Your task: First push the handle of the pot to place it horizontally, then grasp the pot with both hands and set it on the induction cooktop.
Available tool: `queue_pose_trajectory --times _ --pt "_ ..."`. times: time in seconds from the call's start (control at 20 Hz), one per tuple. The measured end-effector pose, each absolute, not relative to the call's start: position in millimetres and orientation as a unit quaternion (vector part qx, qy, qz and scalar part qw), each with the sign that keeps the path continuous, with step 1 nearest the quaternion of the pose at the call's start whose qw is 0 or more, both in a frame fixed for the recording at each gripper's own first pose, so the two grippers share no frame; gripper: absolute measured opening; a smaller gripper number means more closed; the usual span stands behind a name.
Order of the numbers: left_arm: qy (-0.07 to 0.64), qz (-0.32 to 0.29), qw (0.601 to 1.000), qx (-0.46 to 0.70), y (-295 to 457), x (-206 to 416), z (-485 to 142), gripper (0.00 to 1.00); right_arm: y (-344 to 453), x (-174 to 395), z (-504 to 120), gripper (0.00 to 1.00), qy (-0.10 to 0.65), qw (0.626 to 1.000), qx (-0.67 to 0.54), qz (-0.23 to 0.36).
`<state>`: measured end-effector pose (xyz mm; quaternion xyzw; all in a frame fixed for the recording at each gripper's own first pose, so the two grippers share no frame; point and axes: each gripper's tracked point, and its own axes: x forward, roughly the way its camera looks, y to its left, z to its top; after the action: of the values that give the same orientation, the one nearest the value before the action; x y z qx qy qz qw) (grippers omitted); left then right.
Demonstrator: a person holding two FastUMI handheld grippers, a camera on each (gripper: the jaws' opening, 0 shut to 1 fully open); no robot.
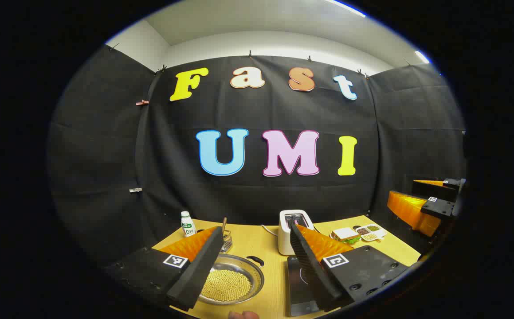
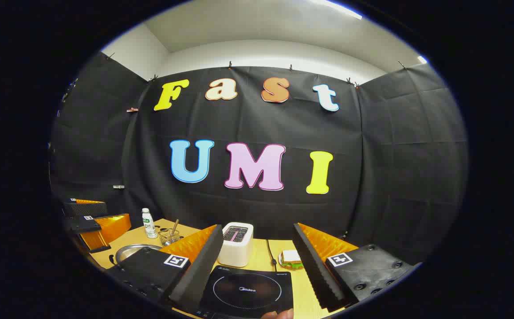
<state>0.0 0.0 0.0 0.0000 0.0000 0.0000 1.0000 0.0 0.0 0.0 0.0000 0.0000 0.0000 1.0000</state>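
Note:
The metal pot (image 1: 232,277), holding small yellow beans, sits on the wooden table (image 1: 257,241) low in the left gripper view, with a dark handle (image 1: 255,260) at its far right rim. My left gripper (image 1: 256,229) hangs open above it, touching nothing. The black induction cooktop (image 2: 248,290) lies right of the pot, directly below my open right gripper (image 2: 257,228). From the right gripper view the pot's rim (image 2: 128,251) shows at the left, beside the left gripper (image 2: 115,212). The right gripper (image 1: 404,190) shows at the far right of the left gripper view.
A white toaster (image 1: 291,226) stands behind the cooktop, its cord trailing left. A small bottle (image 1: 187,223) and a wire basket (image 1: 226,240) with a utensil stand behind the pot. A sandwich (image 1: 344,235) and a divided dish (image 1: 370,232) lie at the back right.

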Motion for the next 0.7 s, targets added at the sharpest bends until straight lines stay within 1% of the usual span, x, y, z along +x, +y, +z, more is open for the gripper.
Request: queue_pose_trajectory --times 0.05,0.25,0.3,0.35,0.45,0.5,0.7 --pt "-0.002 0.001 1.0 -0.002 2.2 -0.2 0.9 0.95 0.5 -0.4 -0.7 0.98 0.002 1.0 0.0 0.0" --pt "-0.005 0.0 1.0 -0.001 6.7 1.2 1.0 0.95 2.1 -0.1 0.6 0.98 -0.001 1.0 -0.004 -0.004" --pt "-0.003 -0.003 1.0 -0.001 6.7 2.5 -1.5 0.95 2.7 0.6 1.3 0.96 -0.005 1.0 -0.007 -0.004" --pt "-0.002 -0.006 1.0 -0.002 6.9 3.2 -2.0 0.95 1.7 1.3 -0.6 0.98 -0.004 1.0 -0.01 -0.006" --pt "-0.001 -0.012 1.0 -0.005 6.1 4.8 -3.3 0.95 4.1 0.9 -2.1 0.96 -0.002 1.0 -0.007 -0.008" --pt "0.0 -0.015 1.0 -0.005 5.7 6.2 -5.9 0.95 4.8 1.1 -3.1 0.97 0.0 1.0 -0.005 -0.009" --pt "-0.004 -0.017 1.0 -0.005 8.1 9.4 -8.8 0.95 8.6 1.9 -5.5 0.97 0.003 1.0 -0.004 -0.012"
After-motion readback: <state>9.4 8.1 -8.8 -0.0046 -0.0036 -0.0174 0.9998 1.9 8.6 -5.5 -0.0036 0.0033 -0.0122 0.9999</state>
